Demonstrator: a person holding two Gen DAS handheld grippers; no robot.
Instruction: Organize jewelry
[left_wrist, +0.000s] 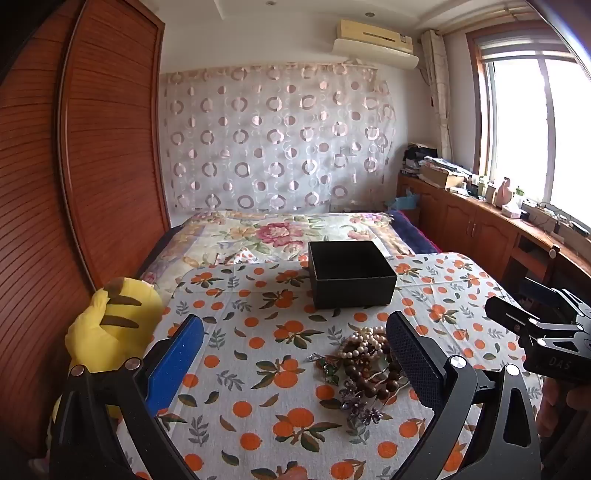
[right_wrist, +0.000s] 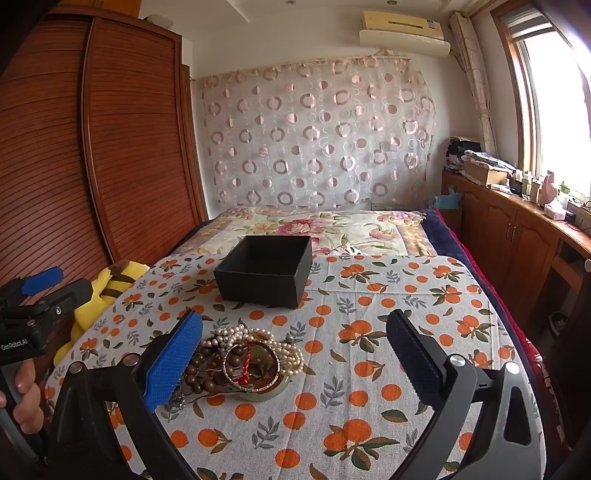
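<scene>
2 grippers, left gripper (left_wrist: 295, 354) and right gripper (right_wrist: 295, 354), hover spread and empty over the jewelry pile (right_wrist: 243, 360); nothing sorted yet, so next pinch 1 piece for the black box (right_wrist: 266, 271).

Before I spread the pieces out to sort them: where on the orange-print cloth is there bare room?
Free: the cloth right of the jewelry pile, toward the table's right edge, and the strip between the pile and the black box. Crowded: the pile itself, lying beside the right gripper's left finger. Both grippers are open and hold nothing.

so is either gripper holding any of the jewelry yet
No. Left gripper and right gripper are both open and empty; the jewelry pile lies untouched on the tablecloth.
</scene>
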